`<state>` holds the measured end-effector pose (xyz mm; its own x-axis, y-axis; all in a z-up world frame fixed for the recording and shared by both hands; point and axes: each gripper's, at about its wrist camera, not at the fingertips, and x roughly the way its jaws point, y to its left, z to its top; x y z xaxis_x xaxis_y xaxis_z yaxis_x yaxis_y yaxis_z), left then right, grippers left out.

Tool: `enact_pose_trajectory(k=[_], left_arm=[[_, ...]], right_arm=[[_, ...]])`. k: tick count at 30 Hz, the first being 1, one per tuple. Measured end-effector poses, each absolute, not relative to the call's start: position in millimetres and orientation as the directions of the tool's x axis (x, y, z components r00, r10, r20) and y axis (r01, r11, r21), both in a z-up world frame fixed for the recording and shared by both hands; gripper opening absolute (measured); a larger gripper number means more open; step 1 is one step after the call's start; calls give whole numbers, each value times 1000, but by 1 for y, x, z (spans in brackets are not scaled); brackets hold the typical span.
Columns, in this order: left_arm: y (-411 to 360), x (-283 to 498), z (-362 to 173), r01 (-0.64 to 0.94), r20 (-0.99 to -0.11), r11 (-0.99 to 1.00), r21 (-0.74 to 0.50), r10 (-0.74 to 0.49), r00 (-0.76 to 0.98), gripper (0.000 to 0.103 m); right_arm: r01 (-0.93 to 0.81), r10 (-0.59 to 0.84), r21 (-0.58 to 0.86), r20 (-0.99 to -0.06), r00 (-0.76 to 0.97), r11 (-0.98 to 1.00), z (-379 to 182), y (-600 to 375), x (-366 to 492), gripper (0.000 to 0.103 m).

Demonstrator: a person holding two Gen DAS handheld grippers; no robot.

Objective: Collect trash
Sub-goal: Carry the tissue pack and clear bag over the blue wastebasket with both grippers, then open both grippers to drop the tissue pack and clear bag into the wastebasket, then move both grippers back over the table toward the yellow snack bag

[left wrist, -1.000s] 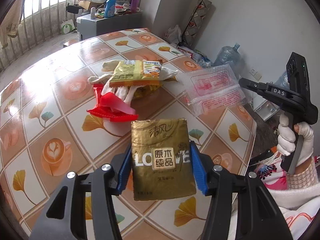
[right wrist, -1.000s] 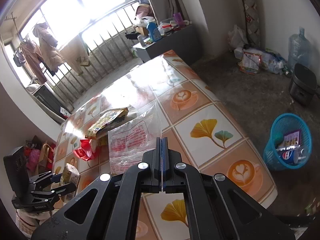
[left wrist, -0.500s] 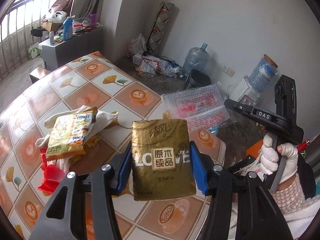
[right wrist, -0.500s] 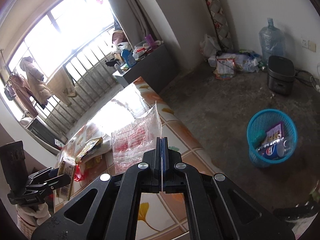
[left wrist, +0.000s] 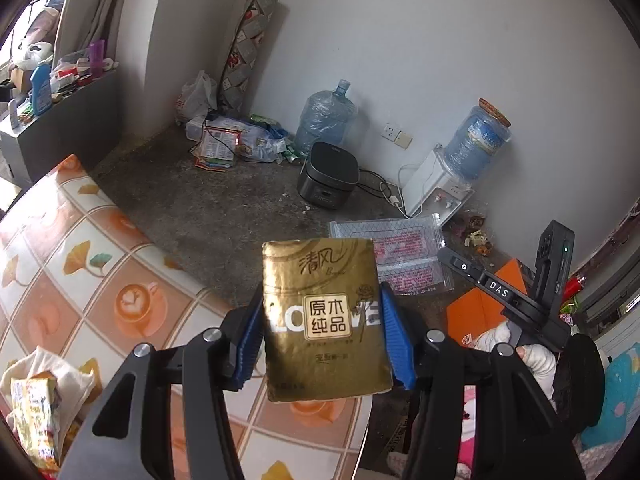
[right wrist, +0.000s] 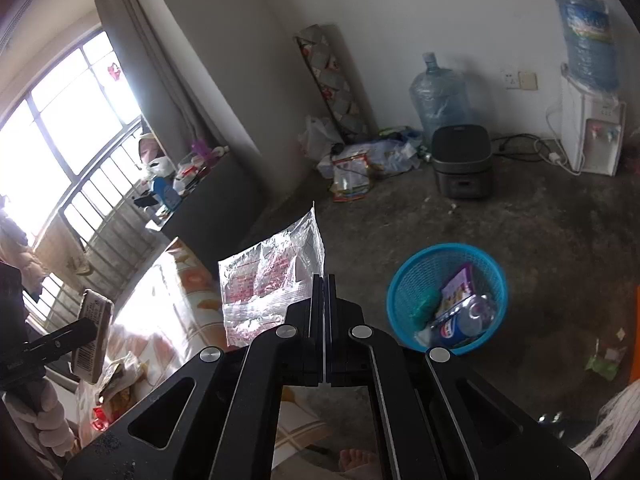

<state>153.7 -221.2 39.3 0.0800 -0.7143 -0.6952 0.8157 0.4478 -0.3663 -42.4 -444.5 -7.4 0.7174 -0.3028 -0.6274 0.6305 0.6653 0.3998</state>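
The left gripper [left wrist: 323, 334] is clamped on a gold tissue pack [left wrist: 324, 316], its blue pads pressing the pack's two side edges; the pack stands upright, glossy and creased, printed with Chinese characters and a square label at its centre. In the right wrist view the same pack appears edge-on at 9 o'clock, showing a barcode. The right gripper [right wrist: 324, 280] is fully clenched on a clear plastic bag [right wrist: 268, 284] with red print, pinching the bag's edge so that the crumpled film stands up toward 11 o'clock from the fingertips. Below the left gripper lies the table [left wrist: 80, 276], covered in a tile-pattern cloth; a yellow wrapper [left wrist: 34, 412] on white material sits at 8 o'clock, cut off by the frame edge. At 3 o'clock from the right gripper, on the floor, stands a blue basket [right wrist: 446, 300] holding a can and wrappers; their labels are unreadable. Farther off, a dark cooker [right wrist: 462, 160] and a water bottle [right wrist: 438, 96] stand by the wall.
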Motion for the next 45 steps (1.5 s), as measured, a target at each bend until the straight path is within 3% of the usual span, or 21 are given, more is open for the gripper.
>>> enact_pose_trajectory(k=[5,15,19,21,25,34,39,42,44,45], left_arm=[[-300,159,24,837,-718,398,-376,-696,9,53],[-441,160,-66,848,-823,372,-378,-555,-123,53],[-488,162,-103,857,-854,371,-357,-502,-138,55],[-504,165,-124,852,-867,389,-350,-478,-138,67],[-514,172,-146,817,-875,450,-360,-467,-129,67],[-479,179,-106,823,-809,423,-380,-582,-75,70],[-448,184,-66,822,-763,424,-381,-646,-21,74],[-426,188,-42,816,-741,432,-383,-671,7,75],[-409,189,-27,810,-728,439,-389,-685,22,76],[-400,189,-19,809,-721,440,-391,-693,29,76]], right_arm=[[754,-420,334,-671,612,565,-24,-481,-63,0],[862,-463,171,-784,412,477,-99,-517,-40,0],[870,-442,169,-807,392,462,-130,-535,-21,0],[877,-403,180,-834,376,445,-154,-547,-11,1],[891,-312,266,-867,388,367,-182,-560,-14,6],[865,-302,344,-835,460,365,-158,-543,-35,17],[813,-265,420,-797,543,404,-151,-544,-30,18],[763,-216,482,-766,606,430,-151,-548,-22,28],[743,-181,506,-760,624,437,-155,-555,-15,45],[753,-179,499,-770,612,429,-156,-559,-13,45]])
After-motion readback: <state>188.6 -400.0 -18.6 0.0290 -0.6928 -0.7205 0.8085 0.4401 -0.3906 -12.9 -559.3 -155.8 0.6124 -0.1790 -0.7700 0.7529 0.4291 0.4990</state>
